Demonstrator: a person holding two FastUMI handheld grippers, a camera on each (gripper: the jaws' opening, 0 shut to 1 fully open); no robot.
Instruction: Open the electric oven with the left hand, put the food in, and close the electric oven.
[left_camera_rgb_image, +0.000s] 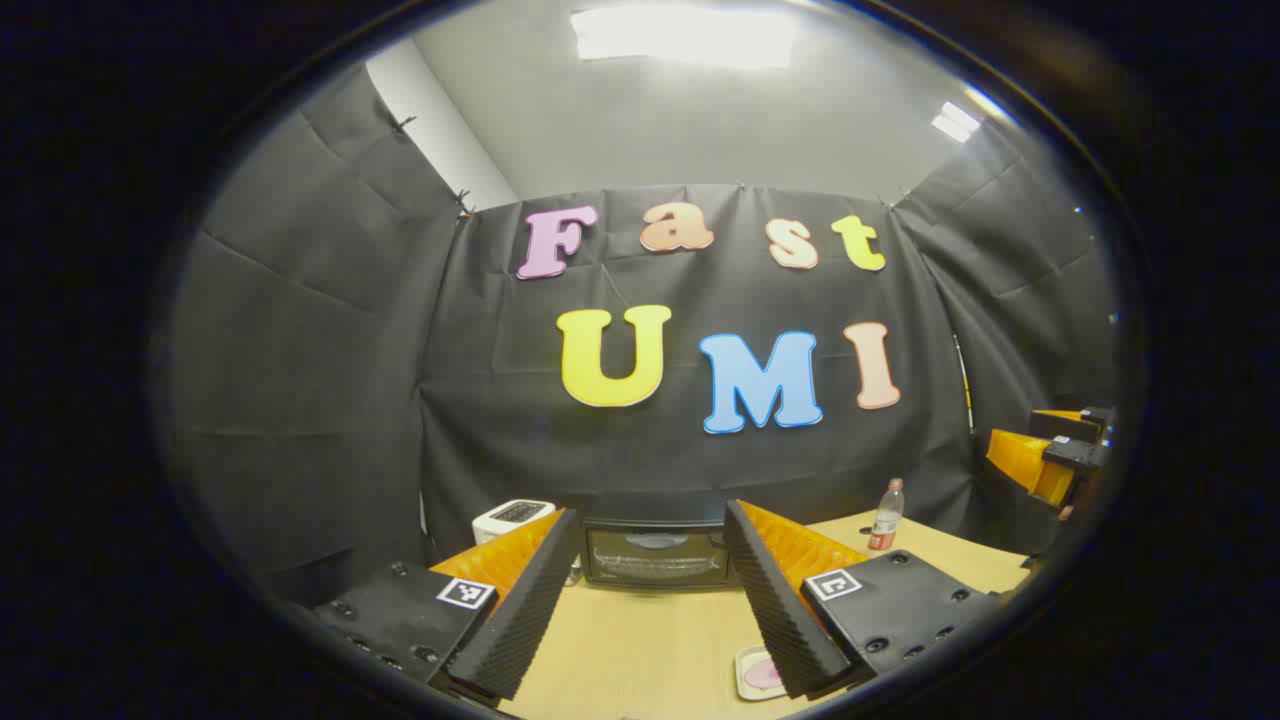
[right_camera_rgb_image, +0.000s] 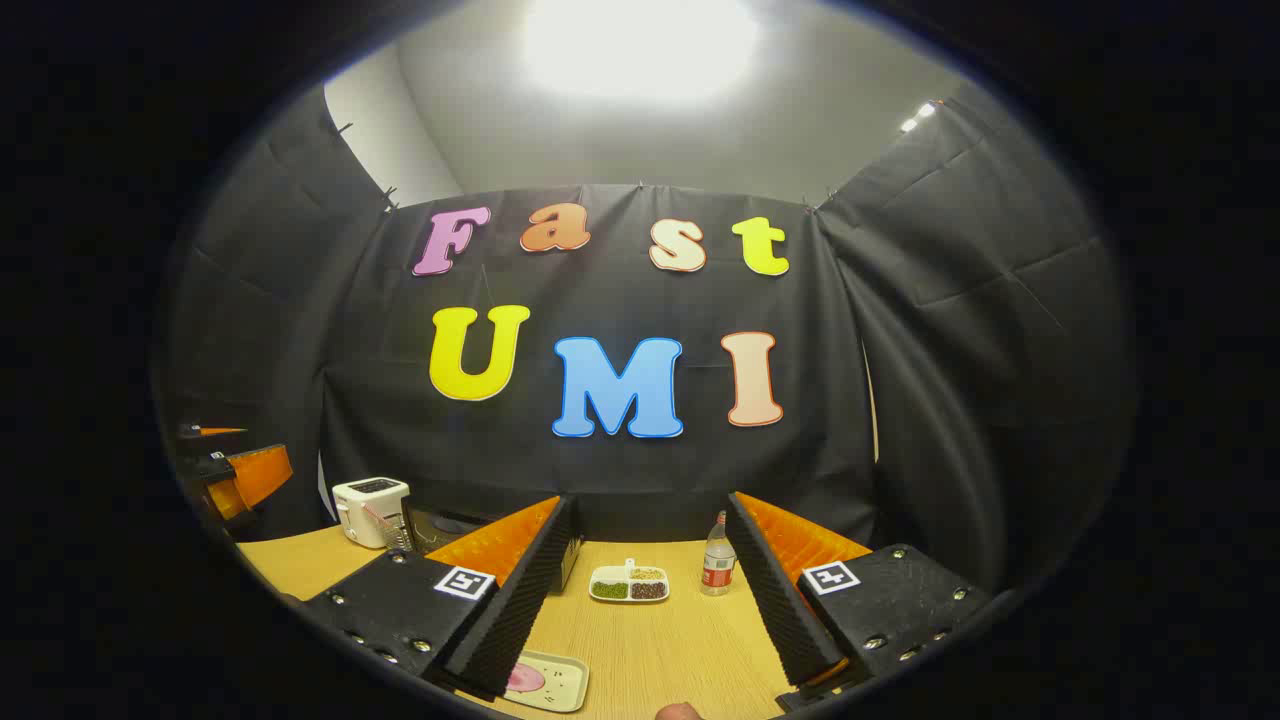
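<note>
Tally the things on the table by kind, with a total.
Oven: 1
Toaster: 1
Bottle: 1
Divided dish: 1
Food tray: 1
Total: 5

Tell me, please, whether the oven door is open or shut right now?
Shut: the oven door stands upright, flush, its rack seen through the glass.

Toaster (left_camera_rgb_image: 512, 517) left of oven (left_camera_rgb_image: 655, 545) — bottle (left_camera_rgb_image: 885, 516) right.
</note>
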